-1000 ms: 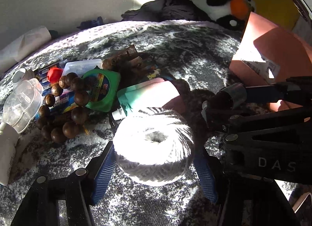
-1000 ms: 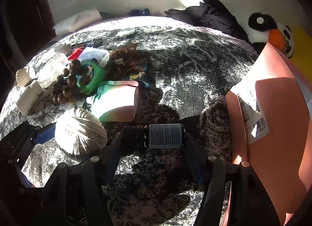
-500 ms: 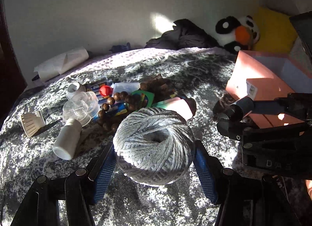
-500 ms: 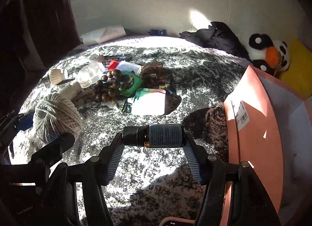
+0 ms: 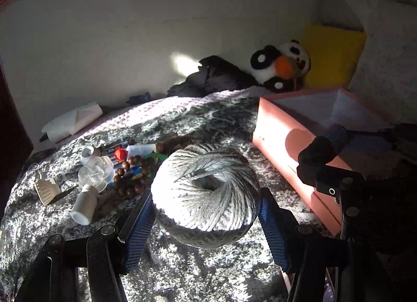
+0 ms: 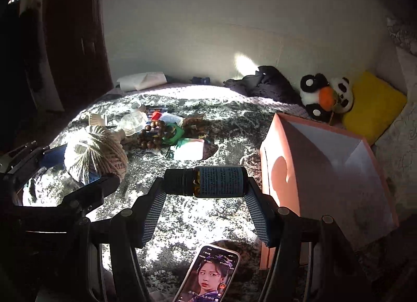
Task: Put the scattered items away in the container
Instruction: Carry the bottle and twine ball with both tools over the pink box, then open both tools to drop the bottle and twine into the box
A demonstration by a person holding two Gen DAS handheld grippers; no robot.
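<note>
Aloft, both tongs loaded above the bed (image 6: 198, 221). Left tongs (image 5: 206, 213) clamp a ball of twine (image 5: 206, 192) between blue pads. Right tongs (image 6: 206, 197) pinch a small dark bottle (image 6: 208, 180) end to end, lying sideways. Pink box (image 6: 276, 171) sits open just right of the bottle. Remaining clutter, including wooden beads (image 5: 130, 171), stays heaped at far left. Phone (image 6: 208, 273) lies on the bed below the right tongs.

Your pale twine ball (image 5: 206, 195) and dark labelled bottle (image 6: 208, 181) (lying sideways) hang clamped beside the open pink box (image 6: 325, 169).
</note>
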